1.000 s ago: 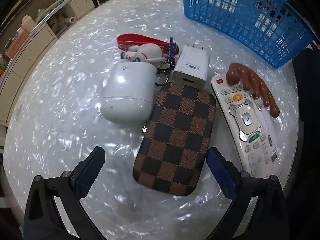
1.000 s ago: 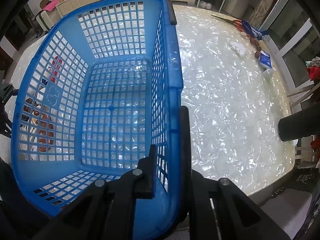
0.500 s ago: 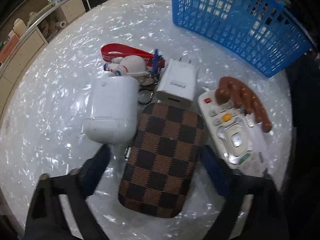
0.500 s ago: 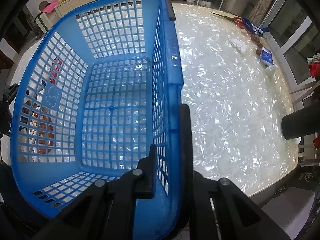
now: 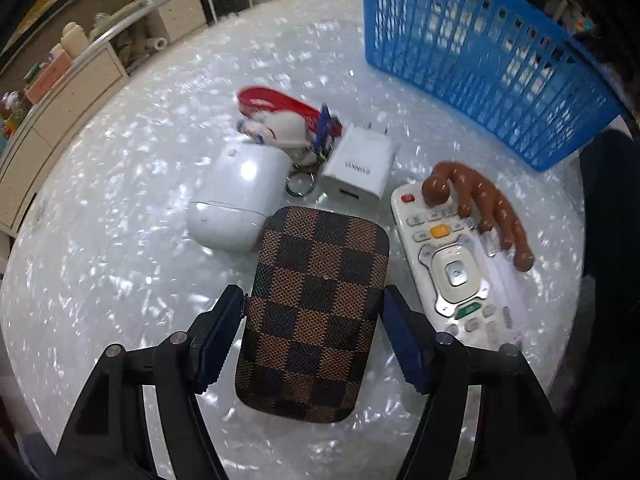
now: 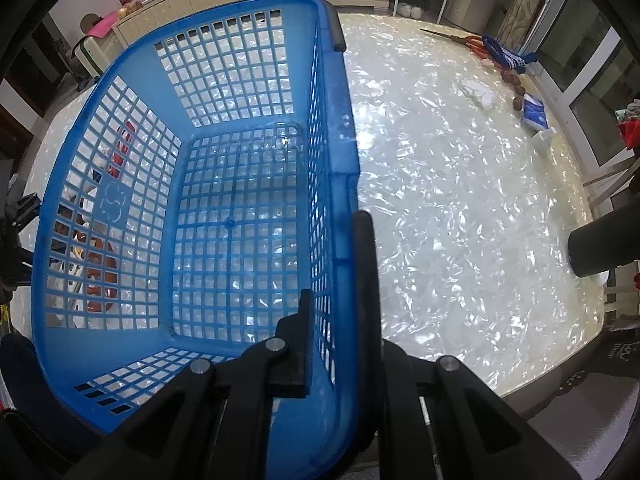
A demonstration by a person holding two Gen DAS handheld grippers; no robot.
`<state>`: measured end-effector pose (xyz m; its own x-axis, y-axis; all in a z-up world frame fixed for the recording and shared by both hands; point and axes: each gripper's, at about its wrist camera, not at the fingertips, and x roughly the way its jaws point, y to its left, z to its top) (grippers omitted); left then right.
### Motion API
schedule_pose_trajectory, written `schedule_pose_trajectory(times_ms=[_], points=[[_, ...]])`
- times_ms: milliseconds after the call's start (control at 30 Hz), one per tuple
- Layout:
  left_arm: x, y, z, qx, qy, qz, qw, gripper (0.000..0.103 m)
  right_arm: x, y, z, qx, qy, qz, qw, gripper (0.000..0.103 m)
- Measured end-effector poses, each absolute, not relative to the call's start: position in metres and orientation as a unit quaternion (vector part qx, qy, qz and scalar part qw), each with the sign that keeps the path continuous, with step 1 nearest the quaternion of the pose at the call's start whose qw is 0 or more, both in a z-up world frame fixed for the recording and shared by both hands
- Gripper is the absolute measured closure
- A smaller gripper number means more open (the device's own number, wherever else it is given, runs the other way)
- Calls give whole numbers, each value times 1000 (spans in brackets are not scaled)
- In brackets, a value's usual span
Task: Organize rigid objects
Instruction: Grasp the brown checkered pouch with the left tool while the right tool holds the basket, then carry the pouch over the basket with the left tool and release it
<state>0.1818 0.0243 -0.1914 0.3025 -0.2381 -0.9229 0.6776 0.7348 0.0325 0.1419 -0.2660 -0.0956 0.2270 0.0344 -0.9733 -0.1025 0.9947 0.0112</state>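
Note:
A brown checkered case lies flat on the pearly white table, between the fingers of my left gripper. The jaws are closing, with the blue pads right at the case's long sides and no firm press visible. Beyond it lie a white oval case, a white charger, a red-strapped keyring with a small figure, a white remote and a brown wooden comb resting on the remote. My right gripper is shut on the side wall of the empty blue basket.
The basket stands behind the group of objects, at the upper right in the left wrist view. To its right the table holds scissors, a crumpled white piece and a blue tissue pack at the far edge. Cabinets line the left.
The left gripper's jaws have narrowed from wide open to the sides of the checkered case, and the gripper has moved forward over it. The right gripper and basket have stayed put.

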Motion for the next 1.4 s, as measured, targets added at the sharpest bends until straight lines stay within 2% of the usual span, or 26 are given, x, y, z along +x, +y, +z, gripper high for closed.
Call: schedule_pose_trajectory(times_ms=[233,433,933,1400], points=[[170,45,-153,156,482,-259,823,30,140,-268,-94,-19,613,37,789,96],[152,48,-116,144,455,-256,841,30,138,-270,-92,-16,609,39,792,96],[149,-42,-45,184,385,-308,850,30,134,-274,-87,-7,595,54,802,96],[166,-139,-19,238,356,-363,828,30,135,-281,-88,20,579,79,811,96]])
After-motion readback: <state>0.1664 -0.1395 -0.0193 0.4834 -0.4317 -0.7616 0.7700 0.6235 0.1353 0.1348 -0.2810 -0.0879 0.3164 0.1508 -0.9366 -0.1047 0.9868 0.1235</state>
